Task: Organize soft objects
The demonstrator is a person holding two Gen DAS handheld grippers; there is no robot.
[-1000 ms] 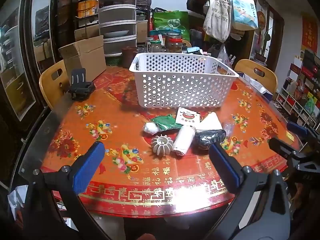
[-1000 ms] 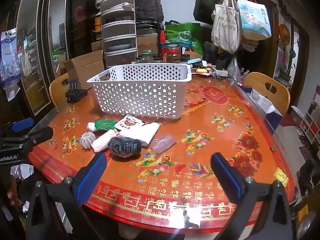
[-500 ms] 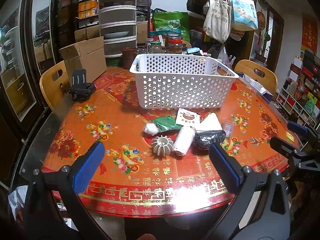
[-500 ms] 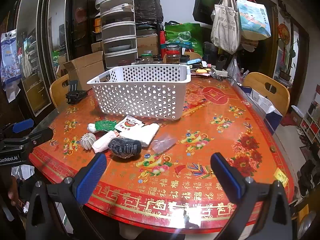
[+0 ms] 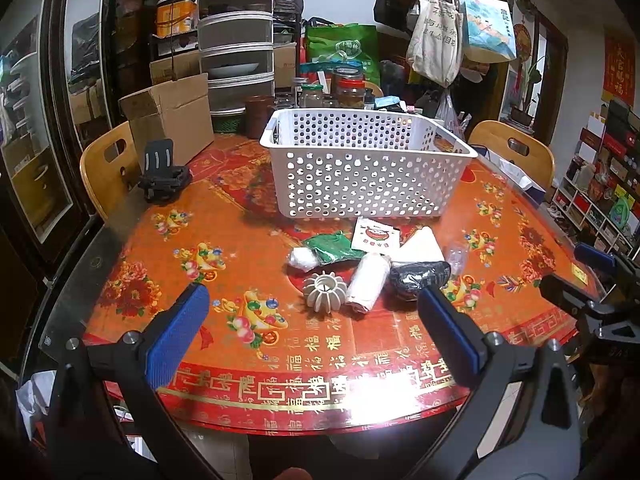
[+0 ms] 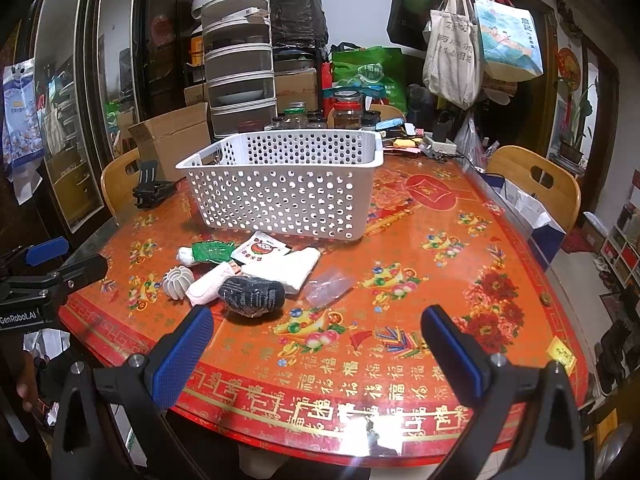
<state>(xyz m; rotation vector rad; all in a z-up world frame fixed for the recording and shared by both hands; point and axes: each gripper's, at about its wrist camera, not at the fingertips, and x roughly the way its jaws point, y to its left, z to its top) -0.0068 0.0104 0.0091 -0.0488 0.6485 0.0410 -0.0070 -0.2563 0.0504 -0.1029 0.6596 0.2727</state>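
Left wrist view: the left gripper (image 5: 312, 320) hovers level over the table (image 5: 160, 280) edge, jaws spread wide, holding nothing. The right gripper (image 6: 316, 344) hangs likewise, wide open and empty (its blue pads (image 6: 182, 358) look ribbed). Ahead, near the glossy red cloth's middle, lies a cluster: a dark knitted sock (image 6: 252, 294), a white roll (image 5: 368, 282), a green pouch (image 5: 336, 246), a ridged disc (image 5: 325, 291). The perforated white plastic basket (image 5: 360, 176) stands just behind them.
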